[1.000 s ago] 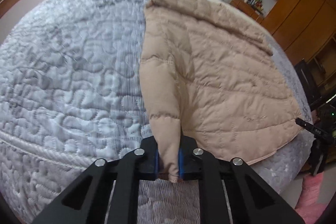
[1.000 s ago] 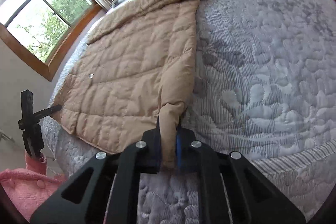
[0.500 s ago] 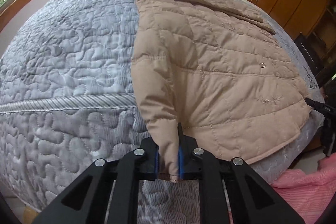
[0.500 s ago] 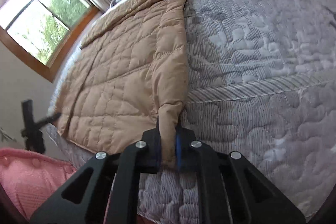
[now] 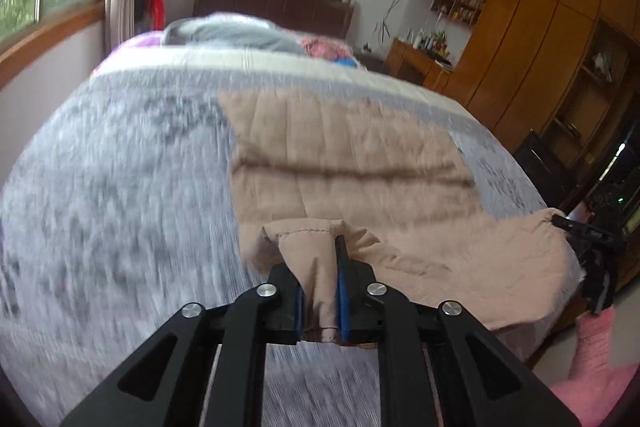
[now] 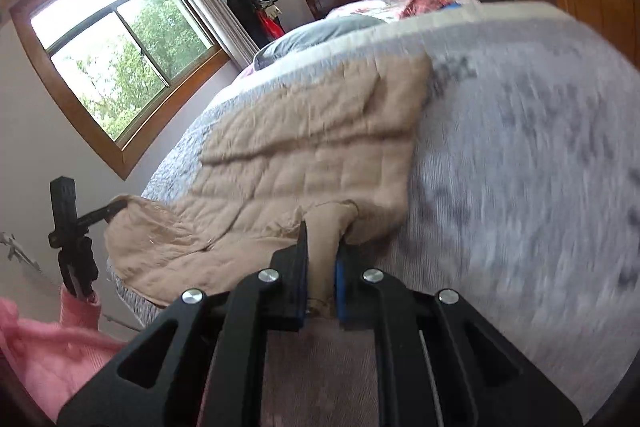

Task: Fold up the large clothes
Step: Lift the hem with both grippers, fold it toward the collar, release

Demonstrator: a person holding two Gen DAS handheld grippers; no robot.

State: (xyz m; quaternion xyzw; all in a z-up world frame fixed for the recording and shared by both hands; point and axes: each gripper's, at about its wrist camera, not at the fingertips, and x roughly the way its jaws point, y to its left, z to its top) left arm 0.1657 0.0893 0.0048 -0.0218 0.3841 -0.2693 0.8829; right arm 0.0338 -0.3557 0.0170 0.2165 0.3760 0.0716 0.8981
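A beige quilted jacket (image 5: 360,163) lies on a grey bedspread (image 5: 120,187). My left gripper (image 5: 320,291) is shut on one near corner of the jacket, which bunches up between the blue pads. My right gripper (image 6: 322,279) is shut on the other near corner of the jacket (image 6: 320,147). Both corners are raised off the bed, and the near part sags between them. The left wrist view catches the right gripper (image 5: 562,221) at the jacket's right end. In the right wrist view, the left gripper (image 6: 114,207) is at the left end.
The bedspread (image 6: 520,187) reaches wide beside the jacket. A grey pillow (image 5: 232,31) and a dark headboard (image 5: 272,3) are at the far end. Wooden wardrobes (image 5: 540,27) stand on the right and a window (image 6: 120,55) is on the left. Pink sleeves (image 6: 40,339) show behind the grippers.
Both grippers have risen with the jacket's near corners. The near part has come off the bed and bunches toward the far end, and more of the room shows above the bed.
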